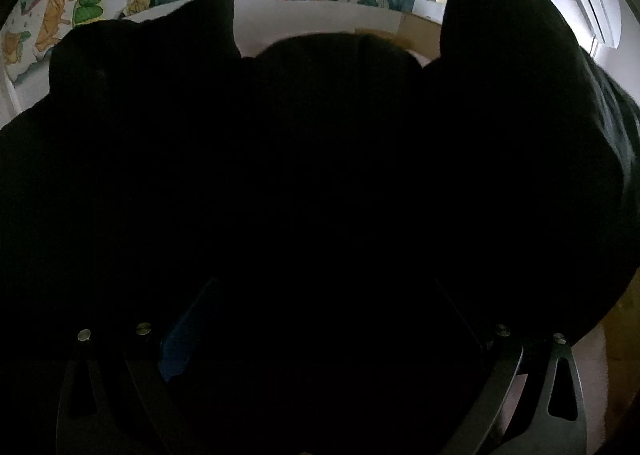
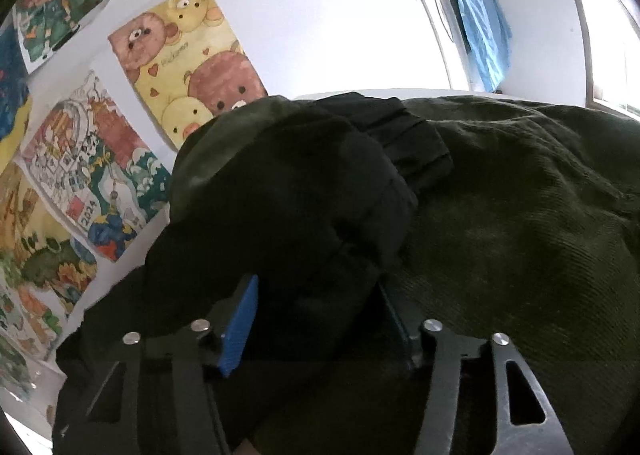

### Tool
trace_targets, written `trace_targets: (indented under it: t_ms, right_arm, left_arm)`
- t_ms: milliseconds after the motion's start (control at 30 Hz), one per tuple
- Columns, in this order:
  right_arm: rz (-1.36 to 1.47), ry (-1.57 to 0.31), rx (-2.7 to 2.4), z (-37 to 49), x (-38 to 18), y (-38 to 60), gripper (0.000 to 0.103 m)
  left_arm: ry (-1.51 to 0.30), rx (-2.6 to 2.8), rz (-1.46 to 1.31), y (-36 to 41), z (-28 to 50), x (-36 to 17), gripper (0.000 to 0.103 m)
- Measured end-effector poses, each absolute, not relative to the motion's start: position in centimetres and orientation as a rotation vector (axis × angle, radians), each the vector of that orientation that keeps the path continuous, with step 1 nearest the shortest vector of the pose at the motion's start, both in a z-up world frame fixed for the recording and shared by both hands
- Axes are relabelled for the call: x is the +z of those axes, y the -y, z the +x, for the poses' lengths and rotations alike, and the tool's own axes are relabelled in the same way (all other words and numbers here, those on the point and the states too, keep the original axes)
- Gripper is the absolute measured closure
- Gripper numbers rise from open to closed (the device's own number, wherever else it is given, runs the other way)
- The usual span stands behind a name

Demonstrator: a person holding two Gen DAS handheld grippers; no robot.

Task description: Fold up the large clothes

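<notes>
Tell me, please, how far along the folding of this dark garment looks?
Done: nothing looks neatly folded; the dark green garment lies rumpled. In hand: the right tongs hold a bunched sleeve between them; the left tongs are buried in dark fabric. Left: flattening and folding.

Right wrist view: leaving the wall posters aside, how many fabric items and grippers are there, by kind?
Dark green garment: 1
Blue cloth hanging on the wall: 1
Right gripper: 1
Total: 3

Right tool point(image 2: 320, 319) around dark green garment point(image 2: 500, 215)
</notes>
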State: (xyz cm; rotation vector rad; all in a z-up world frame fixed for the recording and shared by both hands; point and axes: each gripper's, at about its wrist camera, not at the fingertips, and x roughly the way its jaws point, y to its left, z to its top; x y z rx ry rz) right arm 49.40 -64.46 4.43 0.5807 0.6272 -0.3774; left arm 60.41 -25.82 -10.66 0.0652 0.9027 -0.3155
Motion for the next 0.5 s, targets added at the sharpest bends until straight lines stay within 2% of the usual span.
trace_targets:
  t_ms: [267, 367, 500]
  right_arm:
    - [0.564, -0.610, -0.358, 49.0, 4.2, 64.0, 0.060]
    - [0.553, -0.609, -0.359, 49.1, 4.2, 63.8, 0.066]
    - [0.526, -0.604, -0.339, 49.5, 4.4, 63.3, 0.086]
  left_arm:
    - [-0.841, -0.268, 0.127, 26.2, 59.8, -13.3, 0.001]
    - [-0.843, -0.269, 0.125, 25.9, 59.8, -13.7, 0.001]
    - [-0.880, -0.294, 0.073, 24.4, 60.0, -12.8, 0.001]
